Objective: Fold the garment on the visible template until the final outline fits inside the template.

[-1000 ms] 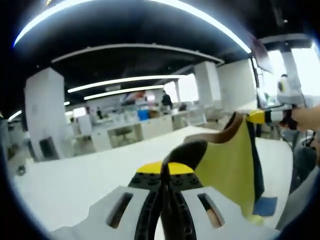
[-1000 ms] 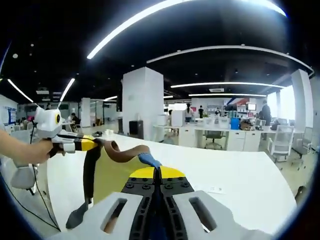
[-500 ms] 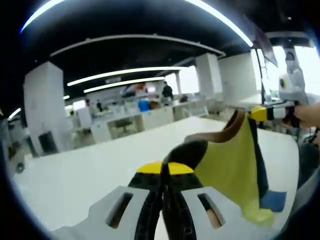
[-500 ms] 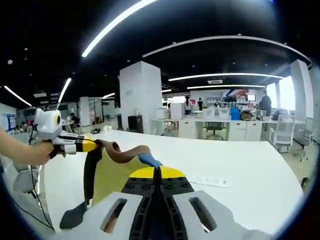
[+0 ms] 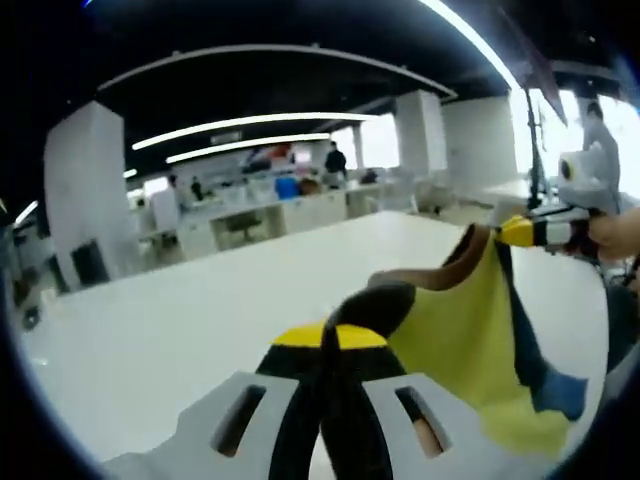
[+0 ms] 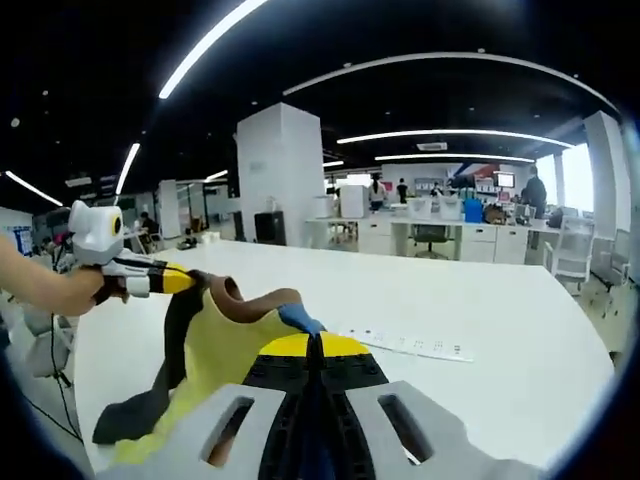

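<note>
Both tongs are clamped on the yellow garment (image 5: 470, 330), holding it stretched in the air above the white desk (image 6: 480, 320): left tongs (image 5: 335, 335) pinch its dark edge, right tongs (image 6: 312, 342) its blue edge

We have the left gripper (image 5: 330, 335) with jaws closed, pinching a dark fabric edge of the garment (image 5: 470, 340) between the black pads near the yellow tip. Same on the right gripper (image 6: 312, 340): jaws closed, a blue corner of fabric pinched at the tip. Both are held up off the table, roughly level, pointing forward. In the left gripper view the right gripper comes in from the right, a hand (image 5: 618, 232) wrapped on its handle. In the right gripper view the left gripper enters from the left, held by a hand (image 6: 62, 290) with bare forearm, yellow tip on the fabric.
</note>
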`<state>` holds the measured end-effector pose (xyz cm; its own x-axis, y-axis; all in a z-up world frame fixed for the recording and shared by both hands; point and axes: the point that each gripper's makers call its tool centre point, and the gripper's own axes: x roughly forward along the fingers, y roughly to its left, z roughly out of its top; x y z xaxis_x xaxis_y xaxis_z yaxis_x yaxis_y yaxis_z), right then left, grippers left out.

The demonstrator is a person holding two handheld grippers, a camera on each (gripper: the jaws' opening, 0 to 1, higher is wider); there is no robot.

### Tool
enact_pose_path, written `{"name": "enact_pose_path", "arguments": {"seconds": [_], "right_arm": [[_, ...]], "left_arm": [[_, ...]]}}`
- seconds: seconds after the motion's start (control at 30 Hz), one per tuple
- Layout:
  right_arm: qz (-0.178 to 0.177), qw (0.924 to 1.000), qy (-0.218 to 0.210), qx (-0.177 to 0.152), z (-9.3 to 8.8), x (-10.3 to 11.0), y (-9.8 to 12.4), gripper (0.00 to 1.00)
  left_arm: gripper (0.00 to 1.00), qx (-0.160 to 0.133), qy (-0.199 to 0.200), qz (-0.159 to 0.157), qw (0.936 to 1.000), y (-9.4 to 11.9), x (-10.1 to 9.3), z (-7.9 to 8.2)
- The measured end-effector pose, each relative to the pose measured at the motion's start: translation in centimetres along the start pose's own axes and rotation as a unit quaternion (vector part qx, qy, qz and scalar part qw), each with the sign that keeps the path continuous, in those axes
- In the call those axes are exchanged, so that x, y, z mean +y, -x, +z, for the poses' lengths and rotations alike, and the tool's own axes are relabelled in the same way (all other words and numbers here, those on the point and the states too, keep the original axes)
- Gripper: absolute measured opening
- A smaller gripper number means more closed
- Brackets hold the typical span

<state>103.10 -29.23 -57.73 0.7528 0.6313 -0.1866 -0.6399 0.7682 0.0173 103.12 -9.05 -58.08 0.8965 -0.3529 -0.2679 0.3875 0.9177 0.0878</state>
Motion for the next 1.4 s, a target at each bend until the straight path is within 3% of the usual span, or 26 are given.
{"name": "enact_pose_path", "arguments": {"seconds": [0.67, 0.93, 1.4], "right_arm": [[0.016, 0.9981, 0.004, 0.059, -5.4, -1.6, -4.5, 0.01], [0.016, 0.9971, 0.005, 0.074, -6.5, -2.2, -5.9, 0.01], [0.016, 0.9956, 0.012, 0.091, -7.5, -2.6, -7.4, 0.01]], "left_arm": [[0.00, 0.066, 0.019, 0.007, 0.9976, -4.2, 1.7, -5.2], [0.00, 0.081, 0.053, 0.013, 0.9952, -5.6, 2.3, -7.0], [0.00, 0.101, 0.052, 0.012, 0.9935, -6.6, 2.8, -8.2]]}}
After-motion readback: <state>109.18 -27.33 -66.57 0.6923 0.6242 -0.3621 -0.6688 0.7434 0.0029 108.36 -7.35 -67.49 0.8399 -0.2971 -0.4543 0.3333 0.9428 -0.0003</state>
